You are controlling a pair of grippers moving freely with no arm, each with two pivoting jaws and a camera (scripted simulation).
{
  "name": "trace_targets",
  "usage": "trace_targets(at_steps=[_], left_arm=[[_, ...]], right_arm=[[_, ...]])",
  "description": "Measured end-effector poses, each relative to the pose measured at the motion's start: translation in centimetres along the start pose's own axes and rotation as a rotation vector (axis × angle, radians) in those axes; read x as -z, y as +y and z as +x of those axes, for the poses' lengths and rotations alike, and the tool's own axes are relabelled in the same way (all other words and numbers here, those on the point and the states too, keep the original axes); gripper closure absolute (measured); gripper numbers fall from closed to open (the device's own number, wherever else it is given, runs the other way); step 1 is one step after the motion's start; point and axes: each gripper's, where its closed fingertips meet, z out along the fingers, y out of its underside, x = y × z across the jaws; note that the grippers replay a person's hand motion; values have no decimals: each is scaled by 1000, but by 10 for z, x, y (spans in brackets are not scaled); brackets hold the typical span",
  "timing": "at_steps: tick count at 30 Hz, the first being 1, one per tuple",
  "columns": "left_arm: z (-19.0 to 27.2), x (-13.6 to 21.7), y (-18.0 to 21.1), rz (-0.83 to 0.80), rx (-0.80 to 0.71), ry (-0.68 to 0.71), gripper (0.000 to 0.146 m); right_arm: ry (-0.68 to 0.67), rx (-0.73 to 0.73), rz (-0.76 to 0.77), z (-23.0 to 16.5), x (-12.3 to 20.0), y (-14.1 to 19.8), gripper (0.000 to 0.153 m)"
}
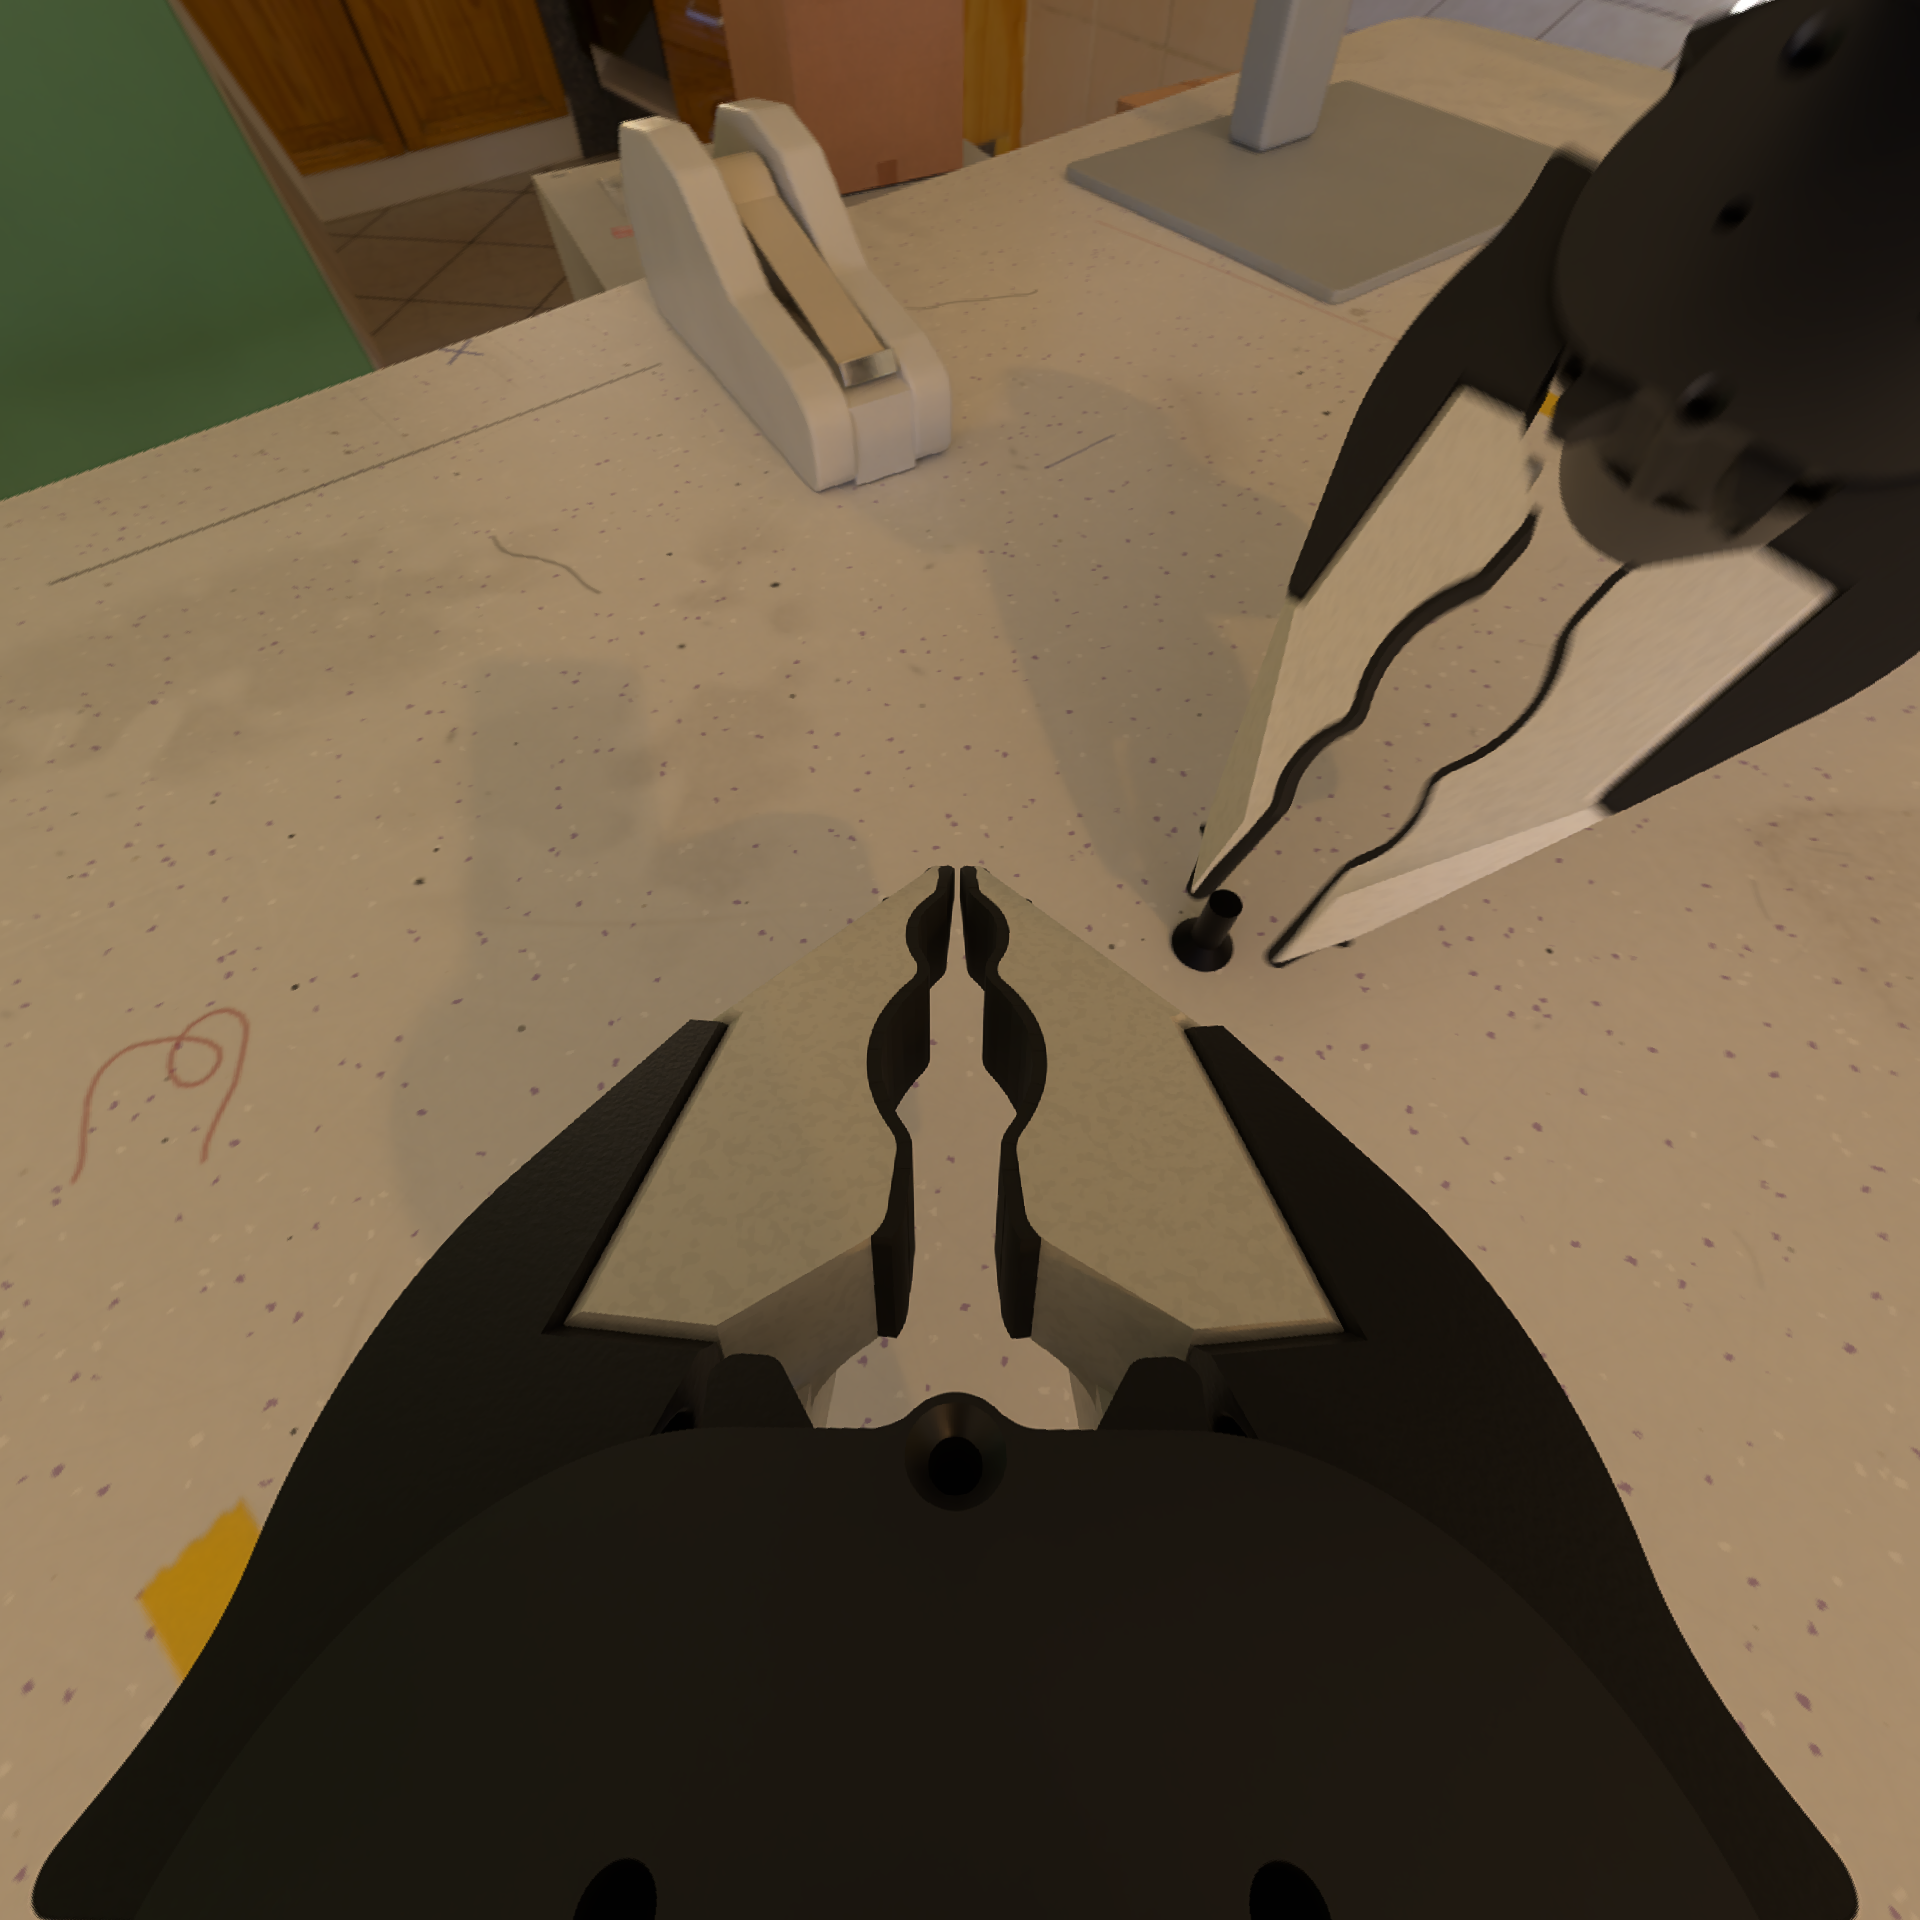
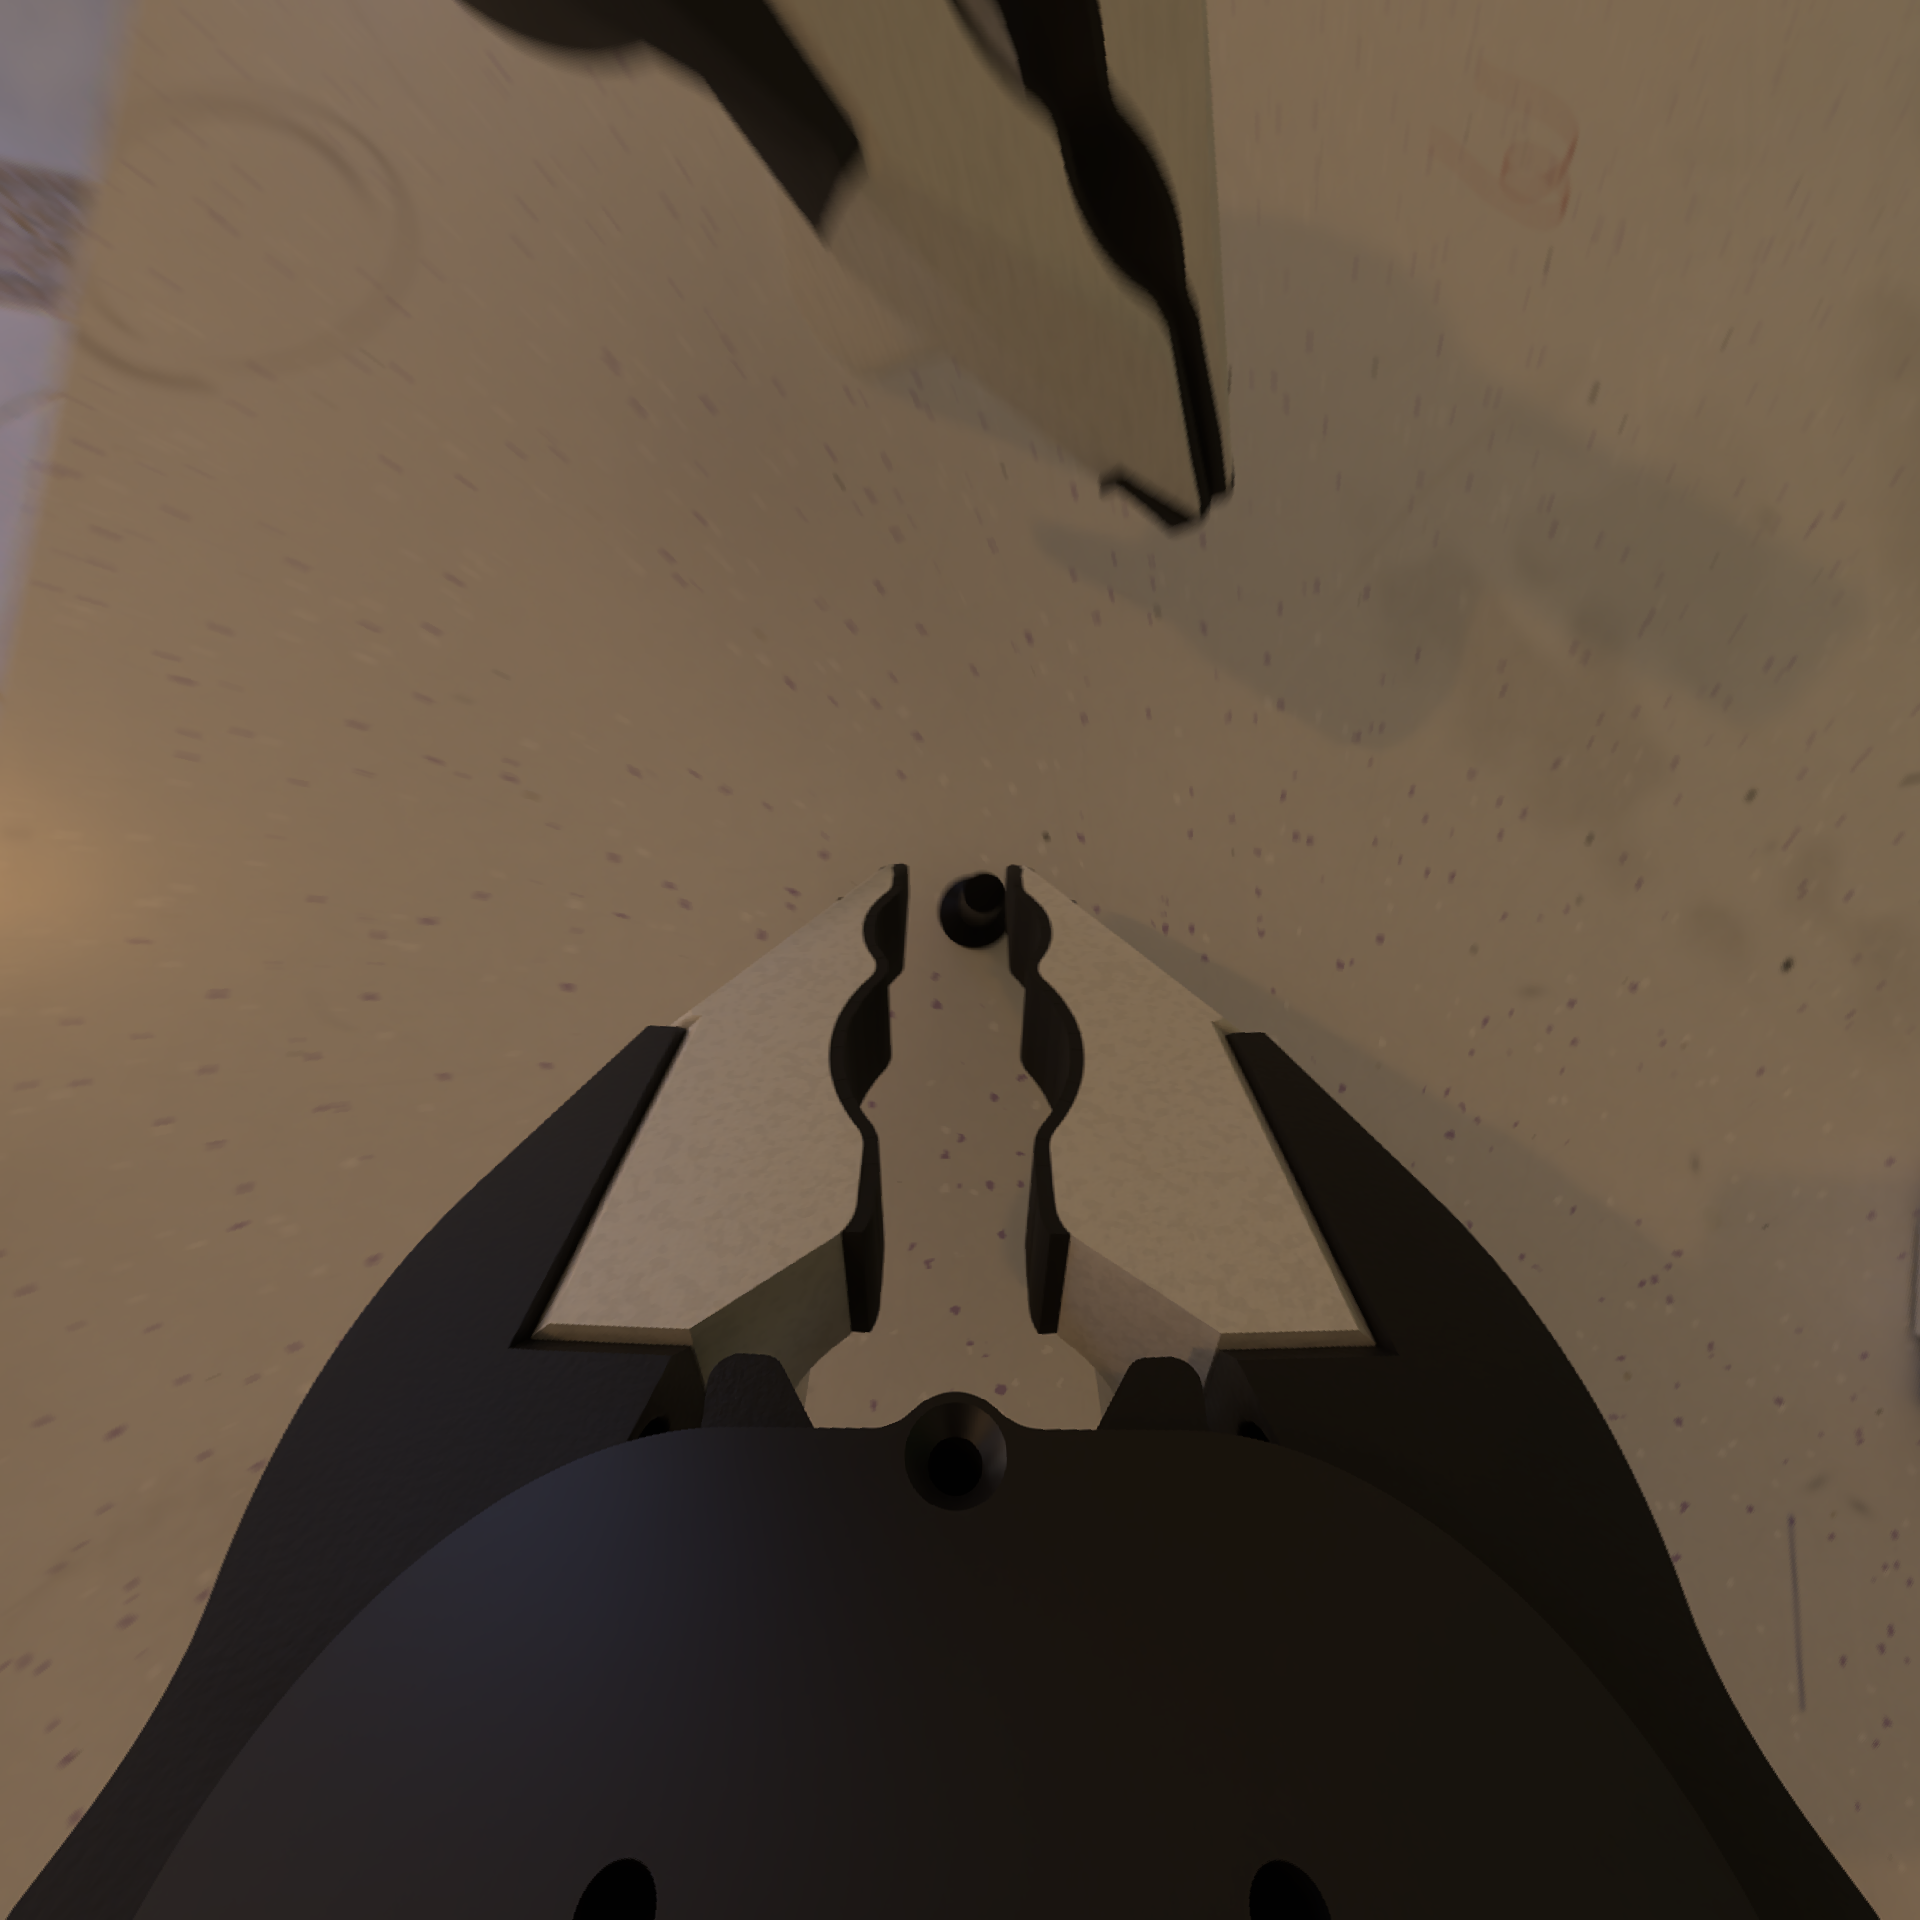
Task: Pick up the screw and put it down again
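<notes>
On the speckled desk [image 1: 727, 727], as the left wrist view has it, the small black screw [image 1: 1208, 928] stands on its wide head with the shank pointing up, just off to the right of the left gripper [image 1: 956, 878]. That gripper's fingers are drawn together with nothing between them; it looks parked aside, leaving the work to the other. The right gripper [image 1: 1236, 925] comes down steeply from the upper right, its fingers apart and straddling the screw, one tip on each side. A white tape dispenser [image 1: 779, 301] and a grey stand base [image 1: 1278, 187] sit well behind.

In the right wrist view, the screw [image 2: 971, 909] lies between the spread fingertips, nearer the right-hand one; the blur makes it hard to say whether that finger touches it. The straddle suits closing on the shank.
</notes>
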Motion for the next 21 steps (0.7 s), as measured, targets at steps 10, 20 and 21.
trace_targets(at_steps=[10,20,21], left_arm=[[25,-2,-7,37,-128,76,145],[27,-2,-9,51,-123,78,144],[26,-2,-9,54,-122,73,144]], right_arm=[[139,65,141,32,100,-59,126],[192,94,297,23,100,-64,119],[157,117,327,13,103,-63,121]])
